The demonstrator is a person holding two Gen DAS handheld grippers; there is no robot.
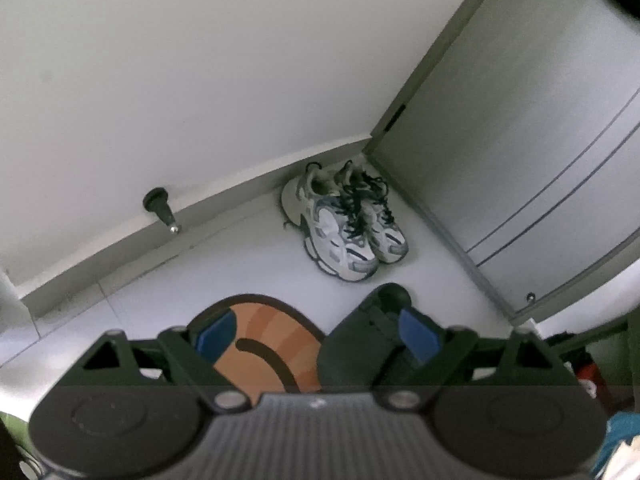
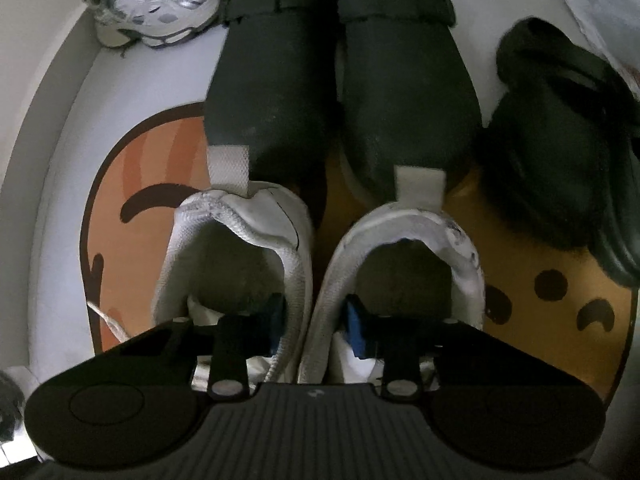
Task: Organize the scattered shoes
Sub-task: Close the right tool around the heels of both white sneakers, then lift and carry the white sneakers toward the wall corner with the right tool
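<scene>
A pair of white sneakers, left one [image 2: 236, 240] and right one [image 2: 404, 236], stands heels-forward on the orange cartoon mat [image 2: 132, 184]. My right gripper [image 2: 316, 324] has one blue-padded finger inside each shoe and is shut on their two touching inner collars. Just beyond them sit two black clogs [image 2: 272, 72] side by side. My left gripper [image 1: 318, 332] is open above the mat [image 1: 272, 344], its right finger [image 1: 420, 332] over a black shoe [image 1: 356, 352], gripping nothing. A grey-white laced sneaker pair [image 1: 344, 224] rests in the room corner.
Another black sandal [image 2: 560, 140] lies on the mat's right side. One grey-white sneaker [image 2: 156, 4] shows at the upper left. A black door stopper [image 1: 160, 204] sticks out of the baseboard. A grey cabinet door [image 1: 520, 160] bounds the right side.
</scene>
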